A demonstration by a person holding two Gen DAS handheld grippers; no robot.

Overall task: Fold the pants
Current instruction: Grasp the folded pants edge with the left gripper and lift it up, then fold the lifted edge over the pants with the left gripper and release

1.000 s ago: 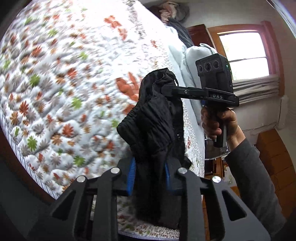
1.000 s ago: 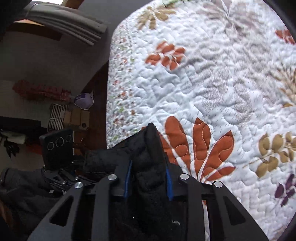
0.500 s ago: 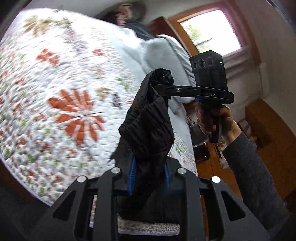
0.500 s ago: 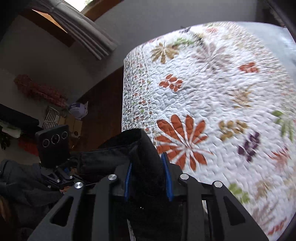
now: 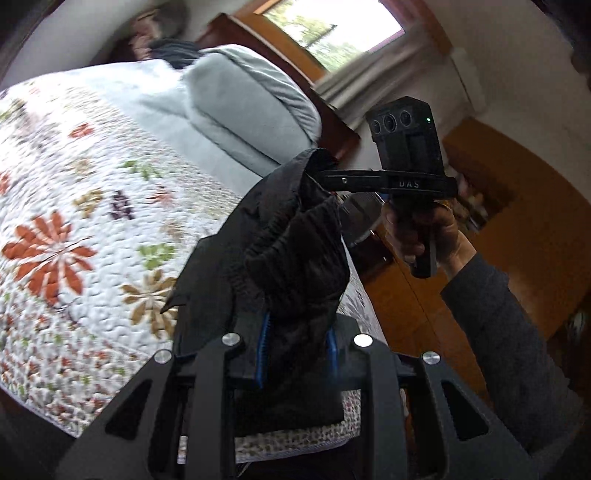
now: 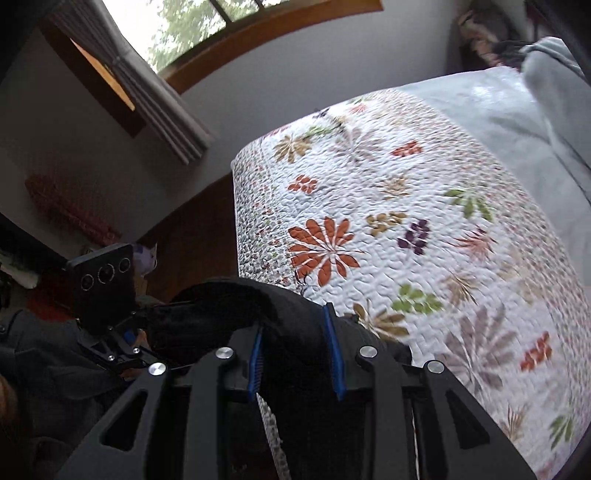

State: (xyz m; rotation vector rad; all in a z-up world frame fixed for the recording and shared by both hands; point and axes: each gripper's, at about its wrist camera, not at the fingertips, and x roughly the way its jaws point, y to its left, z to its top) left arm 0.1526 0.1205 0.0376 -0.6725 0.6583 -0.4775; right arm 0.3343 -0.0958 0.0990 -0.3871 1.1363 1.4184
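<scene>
The black pants [image 5: 291, 254] hang bunched between my two grippers, lifted above the flowered quilt [image 5: 74, 229]. My left gripper [image 5: 297, 350] is shut on one part of the waistband. My right gripper [image 5: 325, 177] shows at the upper right in the left wrist view, shut on the other end of the cloth. In the right wrist view the pants [image 6: 258, 306] run from my right gripper [image 6: 295, 354] leftwards to the left gripper [image 6: 144, 325]. The lower part of the pants is hidden behind the gripper bodies.
The bed's quilt [image 6: 424, 240] fills the right of the right wrist view. Grey pillows [image 5: 236, 103] lie at the head. A window [image 5: 332, 26] and curtain [image 6: 155, 103] stand behind. Wooden furniture [image 5: 517, 206] and floor are beside the bed.
Both grippers have risen and tilted up with the pants. The bed has dropped lower in both views and more of the window and wall shows.
</scene>
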